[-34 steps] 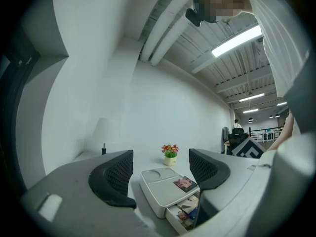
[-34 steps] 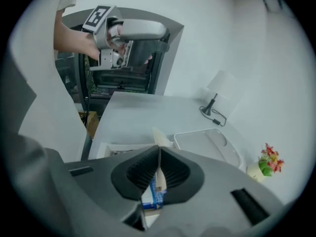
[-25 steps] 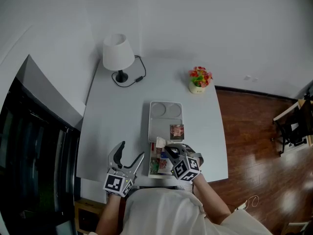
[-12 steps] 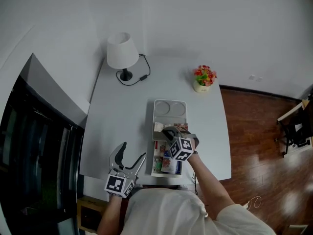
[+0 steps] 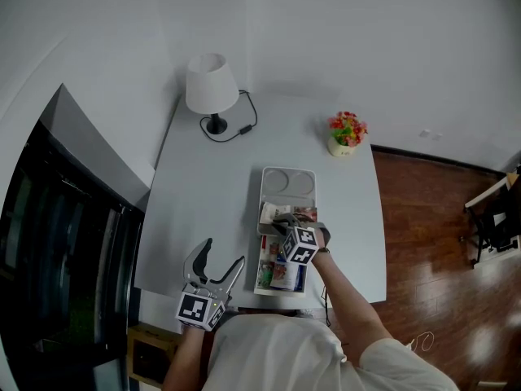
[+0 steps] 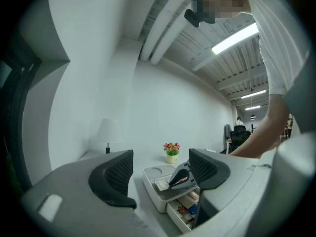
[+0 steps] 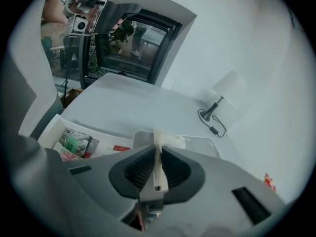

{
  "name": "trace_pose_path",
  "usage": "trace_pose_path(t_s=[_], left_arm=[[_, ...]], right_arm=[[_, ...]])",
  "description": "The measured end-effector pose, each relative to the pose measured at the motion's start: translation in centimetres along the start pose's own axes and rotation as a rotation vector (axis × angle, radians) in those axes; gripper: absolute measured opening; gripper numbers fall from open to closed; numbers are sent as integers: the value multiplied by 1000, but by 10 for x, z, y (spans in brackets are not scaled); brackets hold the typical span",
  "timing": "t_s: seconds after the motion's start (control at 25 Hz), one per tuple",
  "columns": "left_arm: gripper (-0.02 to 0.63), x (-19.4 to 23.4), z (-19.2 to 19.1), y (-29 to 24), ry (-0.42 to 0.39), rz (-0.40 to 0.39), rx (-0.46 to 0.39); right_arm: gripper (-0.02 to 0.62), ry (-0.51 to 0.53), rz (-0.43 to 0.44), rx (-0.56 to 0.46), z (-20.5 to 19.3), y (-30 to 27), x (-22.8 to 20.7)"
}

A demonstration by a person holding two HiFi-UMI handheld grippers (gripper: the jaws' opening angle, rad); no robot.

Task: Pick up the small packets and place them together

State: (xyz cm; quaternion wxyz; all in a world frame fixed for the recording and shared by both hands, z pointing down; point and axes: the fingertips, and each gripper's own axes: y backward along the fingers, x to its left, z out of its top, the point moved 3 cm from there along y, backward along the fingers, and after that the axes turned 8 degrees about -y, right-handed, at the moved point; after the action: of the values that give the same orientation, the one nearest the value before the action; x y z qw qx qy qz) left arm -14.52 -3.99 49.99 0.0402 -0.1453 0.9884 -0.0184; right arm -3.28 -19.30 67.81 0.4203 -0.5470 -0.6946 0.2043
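Note:
A white tray (image 5: pixel 288 172) lies on the table, with several small packets (image 5: pixel 277 274) in its near section. One pictured packet (image 5: pixel 306 214) lies in the tray's middle section. My right gripper (image 5: pixel 281 219) hovers over that middle section with a thin white packet (image 7: pixel 158 138) upright between its pads; its jaws are opening and the pads still touch the packet. In the right gripper view the near packets (image 7: pixel 75 142) show at the left. My left gripper (image 5: pixel 221 252) stands open and empty near the table's front edge, left of the tray (image 6: pixel 154 189).
A white lamp (image 5: pixel 212 84) with its cord stands at the far left of the table, and a small flower pot (image 5: pixel 347 132) at the far right. A dark cabinet (image 5: pixel 65 243) runs along the table's left side. Wooden floor lies to the right.
My right gripper has carried the white packet away from the tray's near section to over its middle section. The left gripper has stayed in place.

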Motion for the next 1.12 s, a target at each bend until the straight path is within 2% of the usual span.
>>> trace_pose_path(t_s=[0.2, 0.52, 0.56, 0.6, 0.64, 0.68, 0.84, 1.0, 1.12], left_arm=[[347, 0, -1, -2, 7, -5, -2], [347, -5, 3, -7, 7, -27, -18], [347, -6, 3, -8, 7, -29, -21], [347, -6, 3, -8, 7, -31, -23], [347, -7, 3, -9, 6, -34, -24], [347, -8, 3, -9, 5, -37, -24], [347, -9, 4, -11, 4, -46, -23], [347, -9, 6, -13, 1, -56, -29], [347, -10, 9, -16, -1, -62, -34]], right_arm=[[62, -81, 9, -26, 2, 1, 1], [74, -119, 2, -44, 1, 10, 7], [137, -132, 10, -51, 1, 10, 9], [301, -146, 18, -56, 1, 10, 10], [351, -163, 19, -63, 1, 10, 10], [351, -184, 14, -75, 2, 12, 9], [351, -291, -20, -185, 11, 32, -1], [351, -378, -27, -359, 35, 68, -6], [350, -450, -95, -504, 58, 111, -22]])
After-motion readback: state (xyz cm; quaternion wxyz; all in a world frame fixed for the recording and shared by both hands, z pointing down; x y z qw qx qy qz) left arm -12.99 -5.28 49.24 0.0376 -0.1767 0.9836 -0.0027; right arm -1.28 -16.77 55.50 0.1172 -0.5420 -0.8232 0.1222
